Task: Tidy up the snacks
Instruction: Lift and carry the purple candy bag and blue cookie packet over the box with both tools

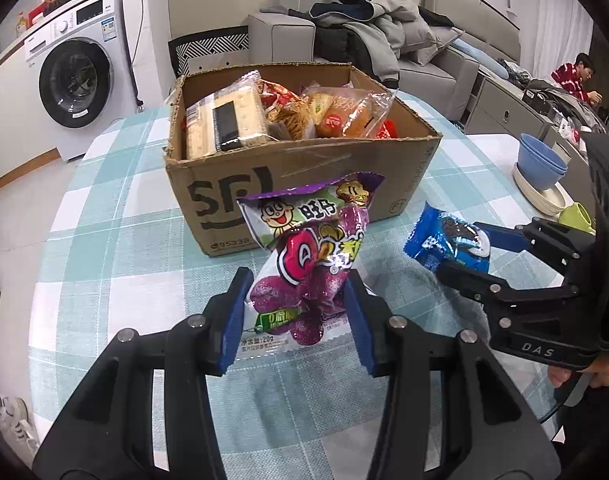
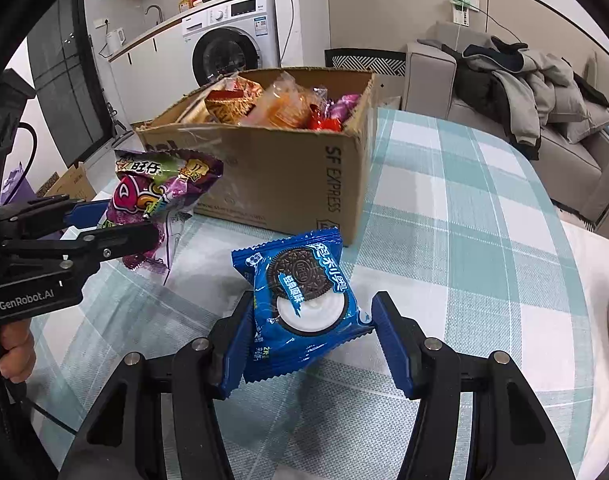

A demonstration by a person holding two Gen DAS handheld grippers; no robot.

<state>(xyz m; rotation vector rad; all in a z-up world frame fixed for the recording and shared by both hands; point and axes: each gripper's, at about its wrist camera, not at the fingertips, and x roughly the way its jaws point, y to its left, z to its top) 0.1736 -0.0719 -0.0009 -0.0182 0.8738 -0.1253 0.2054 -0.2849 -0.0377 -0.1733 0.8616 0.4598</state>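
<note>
Left wrist view: checked-cloth bench (image 1: 116,216) carries an open cardboard box (image 1: 304,184) filled with snacks. Before it, left tongs (image 1: 300,312) clamp a purple candy bag (image 1: 308,264); beside them, right tongs (image 2: 308,336) pinch a blue Oreo packet (image 2: 300,304), both above the cloth.

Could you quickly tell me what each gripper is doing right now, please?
Left gripper: closed on the purple candy bag, lifted off the table.
Right gripper: closed on the blue cookie packet, also held up.
</note>
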